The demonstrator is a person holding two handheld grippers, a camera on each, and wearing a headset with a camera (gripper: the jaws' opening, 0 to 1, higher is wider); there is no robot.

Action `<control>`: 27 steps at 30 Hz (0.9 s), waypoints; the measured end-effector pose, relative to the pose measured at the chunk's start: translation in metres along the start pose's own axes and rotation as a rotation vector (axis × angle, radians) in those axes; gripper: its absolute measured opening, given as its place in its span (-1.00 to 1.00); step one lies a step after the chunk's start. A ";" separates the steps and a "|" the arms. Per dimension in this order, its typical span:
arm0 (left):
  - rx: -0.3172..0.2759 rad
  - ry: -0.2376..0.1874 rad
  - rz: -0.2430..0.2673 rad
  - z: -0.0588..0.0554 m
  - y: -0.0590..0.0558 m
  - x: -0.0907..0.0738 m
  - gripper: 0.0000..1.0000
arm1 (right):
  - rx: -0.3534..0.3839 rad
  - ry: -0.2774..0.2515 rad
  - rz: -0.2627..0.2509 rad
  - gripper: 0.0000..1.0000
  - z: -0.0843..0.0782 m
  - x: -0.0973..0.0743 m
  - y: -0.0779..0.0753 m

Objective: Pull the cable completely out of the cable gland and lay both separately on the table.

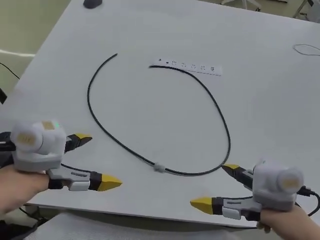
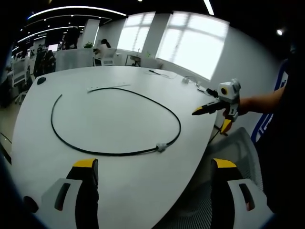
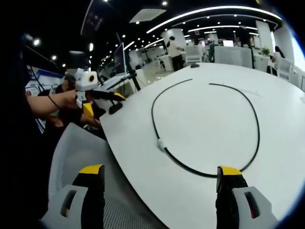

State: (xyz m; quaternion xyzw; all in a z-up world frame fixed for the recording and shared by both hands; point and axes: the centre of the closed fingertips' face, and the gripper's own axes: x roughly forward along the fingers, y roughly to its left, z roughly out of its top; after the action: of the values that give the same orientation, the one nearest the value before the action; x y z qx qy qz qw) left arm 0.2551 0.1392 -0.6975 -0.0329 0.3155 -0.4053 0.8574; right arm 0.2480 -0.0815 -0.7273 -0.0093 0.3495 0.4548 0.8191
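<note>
While left gripper [image 1: 106,160] and right gripper [image 1: 208,184] gape, cable [image 1: 89,100] seemingly threads its gland [image 1: 159,167].

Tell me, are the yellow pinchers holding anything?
Nothing. The left gripper and right gripper are both open, apart from the cable and cable gland.

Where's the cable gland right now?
Head view: the cable gland sits on the black cable, on the table near its front edge, between the left gripper and right gripper, touching neither.
</note>
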 end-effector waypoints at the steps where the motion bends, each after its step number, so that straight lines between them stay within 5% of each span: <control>1: -0.001 0.000 0.000 0.000 0.000 -0.001 0.96 | 0.002 -0.001 -0.002 0.98 -0.001 0.001 0.000; 17: 0.037 0.043 -0.002 -0.007 0.002 0.003 0.97 | -0.010 -0.004 -0.013 0.96 0.005 0.003 0.002; 27: 0.038 0.034 -0.023 -0.007 -0.004 0.009 0.96 | -0.064 0.028 -0.006 0.82 0.015 0.021 0.004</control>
State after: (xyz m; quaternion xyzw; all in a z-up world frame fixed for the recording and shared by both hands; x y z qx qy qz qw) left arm 0.2526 0.1312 -0.7060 -0.0133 0.3220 -0.4215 0.8476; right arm 0.2608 -0.0590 -0.7264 -0.0427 0.3462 0.4631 0.8147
